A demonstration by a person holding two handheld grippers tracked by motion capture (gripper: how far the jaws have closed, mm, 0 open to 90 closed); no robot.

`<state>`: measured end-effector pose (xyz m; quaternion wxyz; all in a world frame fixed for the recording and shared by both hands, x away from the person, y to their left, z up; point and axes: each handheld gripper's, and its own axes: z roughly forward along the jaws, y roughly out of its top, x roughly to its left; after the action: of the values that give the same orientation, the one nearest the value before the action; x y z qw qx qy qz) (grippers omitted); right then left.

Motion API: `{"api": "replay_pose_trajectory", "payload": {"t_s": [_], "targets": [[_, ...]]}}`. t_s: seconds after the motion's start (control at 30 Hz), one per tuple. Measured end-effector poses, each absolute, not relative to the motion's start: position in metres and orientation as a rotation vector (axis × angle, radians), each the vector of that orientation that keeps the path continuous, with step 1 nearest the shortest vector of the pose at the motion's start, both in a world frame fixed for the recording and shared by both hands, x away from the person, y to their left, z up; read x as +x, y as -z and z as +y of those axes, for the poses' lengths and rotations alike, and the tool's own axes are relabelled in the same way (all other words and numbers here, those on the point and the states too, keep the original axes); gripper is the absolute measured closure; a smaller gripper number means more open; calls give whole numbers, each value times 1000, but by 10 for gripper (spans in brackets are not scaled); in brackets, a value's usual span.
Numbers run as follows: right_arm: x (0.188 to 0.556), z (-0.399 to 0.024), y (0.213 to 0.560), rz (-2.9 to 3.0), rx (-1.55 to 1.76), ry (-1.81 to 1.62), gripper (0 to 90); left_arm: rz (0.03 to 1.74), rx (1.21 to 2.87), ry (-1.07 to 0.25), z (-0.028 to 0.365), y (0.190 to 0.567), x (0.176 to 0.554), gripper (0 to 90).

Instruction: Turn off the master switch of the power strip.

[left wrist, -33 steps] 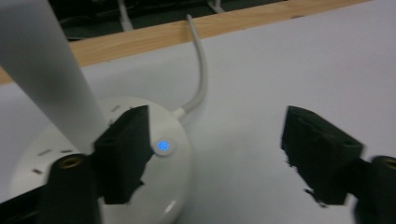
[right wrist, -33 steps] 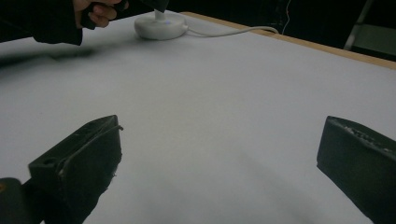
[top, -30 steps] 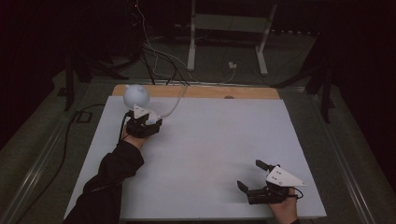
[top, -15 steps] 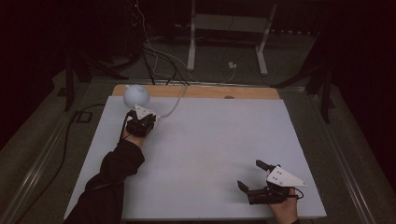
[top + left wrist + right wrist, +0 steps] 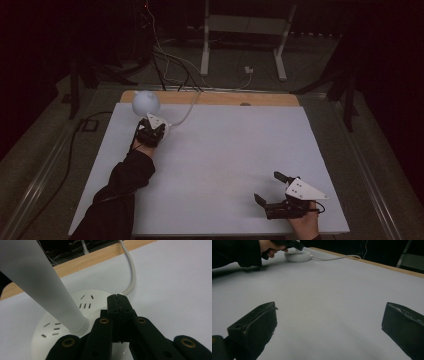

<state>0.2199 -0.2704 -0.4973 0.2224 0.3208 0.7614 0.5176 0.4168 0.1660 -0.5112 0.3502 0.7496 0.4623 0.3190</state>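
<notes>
A white lamp with a globe head [image 5: 146,102] stands at the table's far left. The left gripper view shows its cone stem [image 5: 42,282] rising from a round slotted base [image 5: 85,302]. My left gripper [image 5: 156,130] is right at that base; its jaws have just closed and now stand shut [image 5: 117,298] over the base's near edge with nothing between them. My right gripper [image 5: 268,187] rests near the front right edge, jaws wide open [image 5: 330,315] over bare sheet. It looks across at the lamp base [image 5: 298,257].
A white cable [image 5: 187,112] runs from the lamp base over the wooden back edge [image 5: 215,98] to the floor. A white sheet [image 5: 225,150] covers the table. Behind the table stand a metal frame [image 5: 240,45] and dark cables.
The left gripper's jaws have come together beside the lamp base; the hand has barely shifted. The right gripper has not moved.
</notes>
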Motion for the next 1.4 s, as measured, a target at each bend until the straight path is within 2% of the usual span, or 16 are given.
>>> {"api": "replay_pose_trajectory", "payload": {"t_s": [1.4], "targets": [[220, -269, 498, 2116, 888, -1425, 1, 1121, 2046, -997, 156, 524, 418, 900]]}}
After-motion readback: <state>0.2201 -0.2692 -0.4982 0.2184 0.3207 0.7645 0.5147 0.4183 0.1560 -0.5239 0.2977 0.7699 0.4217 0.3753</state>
